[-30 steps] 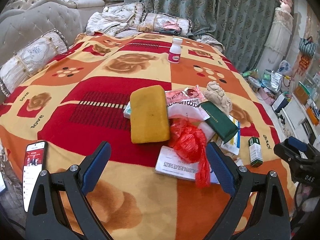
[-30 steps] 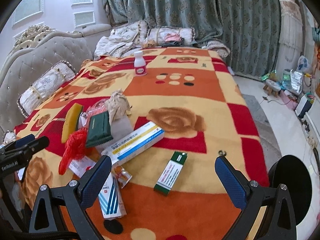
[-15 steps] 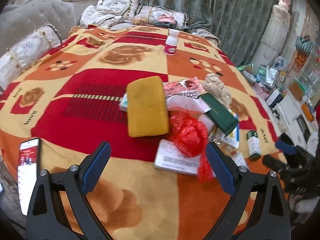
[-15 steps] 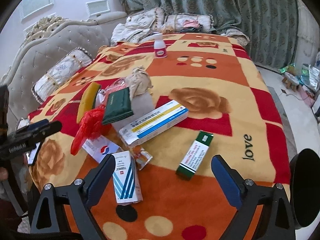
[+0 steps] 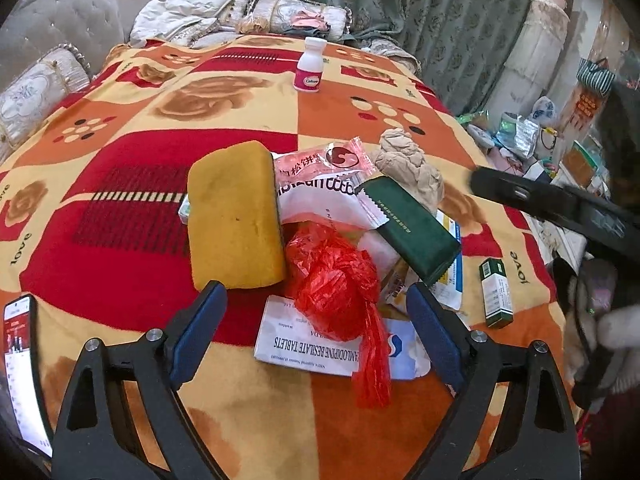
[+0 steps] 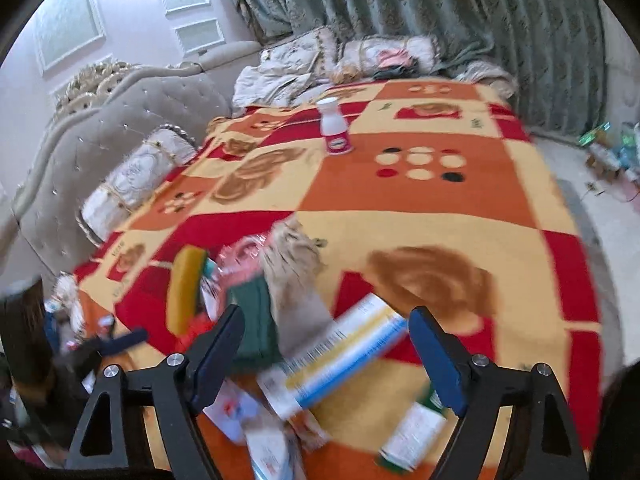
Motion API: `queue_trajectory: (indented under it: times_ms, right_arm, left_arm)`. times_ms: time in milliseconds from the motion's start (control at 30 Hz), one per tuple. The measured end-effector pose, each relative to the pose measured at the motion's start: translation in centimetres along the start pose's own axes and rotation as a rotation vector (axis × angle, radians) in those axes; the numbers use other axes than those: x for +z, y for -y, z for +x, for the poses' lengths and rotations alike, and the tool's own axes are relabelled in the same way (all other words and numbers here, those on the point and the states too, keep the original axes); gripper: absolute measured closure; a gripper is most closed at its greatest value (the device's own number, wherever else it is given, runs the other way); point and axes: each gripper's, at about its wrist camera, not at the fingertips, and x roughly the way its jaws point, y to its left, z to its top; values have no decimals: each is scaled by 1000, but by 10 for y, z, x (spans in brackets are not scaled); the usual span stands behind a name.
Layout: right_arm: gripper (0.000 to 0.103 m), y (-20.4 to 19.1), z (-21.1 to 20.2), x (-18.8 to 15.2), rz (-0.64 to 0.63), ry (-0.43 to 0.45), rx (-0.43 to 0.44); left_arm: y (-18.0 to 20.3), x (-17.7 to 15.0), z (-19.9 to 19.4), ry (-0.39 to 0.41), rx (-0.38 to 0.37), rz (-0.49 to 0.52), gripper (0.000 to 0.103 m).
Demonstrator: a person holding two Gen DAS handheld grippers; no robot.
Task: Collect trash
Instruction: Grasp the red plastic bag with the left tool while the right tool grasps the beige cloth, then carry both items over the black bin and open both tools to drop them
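A heap of trash lies on the patterned blanket [image 5: 360, 112]: a yellow sponge [image 5: 232, 216], a red plastic bag [image 5: 332, 288] on a white tablet box [image 5: 304, 350], a dark green packet [image 5: 412, 228], a pink wrapper [image 5: 320, 160] and crumpled beige paper [image 5: 408, 168]. My left gripper [image 5: 316, 300] hovers over the red bag, jaws closing, pads clear of it. My right gripper [image 6: 326, 320], also closing, hangs above a long white, yellow and blue box [image 6: 340, 356] without pressing on it. The right wrist view is blurred.
A white bottle [image 5: 310, 66] stands farther up the bed. A small green and white box [image 5: 496, 292] lies right of the heap. A phone [image 5: 20, 360] rests at the blanket's near left edge. Pillows and a padded headboard [image 6: 132, 120] line the left.
Both grippers have come closer to the heap. The right one swung left, from the small green box toward the long box, and its jaws have narrowed. The left jaws narrowed slightly.
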Motion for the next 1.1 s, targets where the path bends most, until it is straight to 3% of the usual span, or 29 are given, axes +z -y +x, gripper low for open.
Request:
queue_trajectory:
  times_ms: [133, 233, 300, 333, 367, 767, 1100]
  right_arm:
    - [34, -13, 38, 16, -13, -60, 44]
    - [55, -17, 61, 22, -11, -101, 75]
    - [63, -15, 72, 25, -1, -130, 94]
    - [72, -15, 74, 25, -2, -133, 94]
    - [74, -14, 72, 27, -1, -128, 95]
    - [75, 0, -16, 17, -16, 0, 111]
    - [75, 40, -72, -26, 37, 31, 55]
  left_arm:
    - [0, 1, 8, -17, 0, 14, 21]
    - [-1, 3, 16, -44, -7, 20, 41]
    - [-2, 2, 20, -65, -23, 23, 65]
    - [-2, 2, 20, -72, -25, 25, 66]
    - [-1, 2, 18, -67, -25, 26, 66]
    - [17, 8, -43, 8, -136, 42, 69]
    - [84, 14, -59, 34, -218, 139, 69]
